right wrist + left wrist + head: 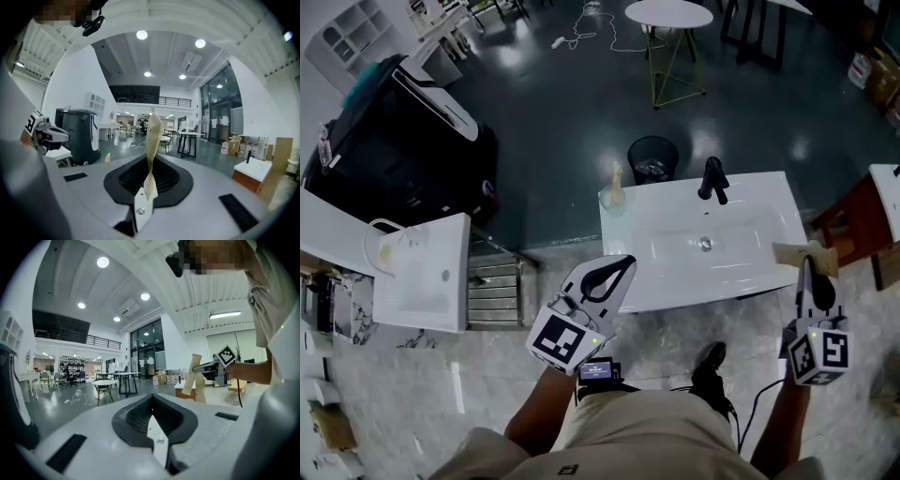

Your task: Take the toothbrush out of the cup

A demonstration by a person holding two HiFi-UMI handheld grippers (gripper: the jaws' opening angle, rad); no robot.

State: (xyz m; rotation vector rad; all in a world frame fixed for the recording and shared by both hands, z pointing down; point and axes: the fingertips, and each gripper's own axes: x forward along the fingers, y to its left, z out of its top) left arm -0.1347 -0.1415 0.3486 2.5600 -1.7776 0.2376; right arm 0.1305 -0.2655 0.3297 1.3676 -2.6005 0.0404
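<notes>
Nothing of the task is done yet. The pale yellow toothbrush stands in the translucent plastic cup on the far left corner of the white basin tabletop, well apart from both tools. The left tool is clenched on nothing. The right tool grasps a limp beige strip; whether it is cloth or paper I cannot tell. Reaching, gripping and lifting all remain.

Only the head view shows the cup and the basin together. The right gripper view shows the pads pinching the strip's lower end. The left gripper view shows its own jaws pressed together and, beyond them, the right tool side-on with the strip dangling.
</notes>
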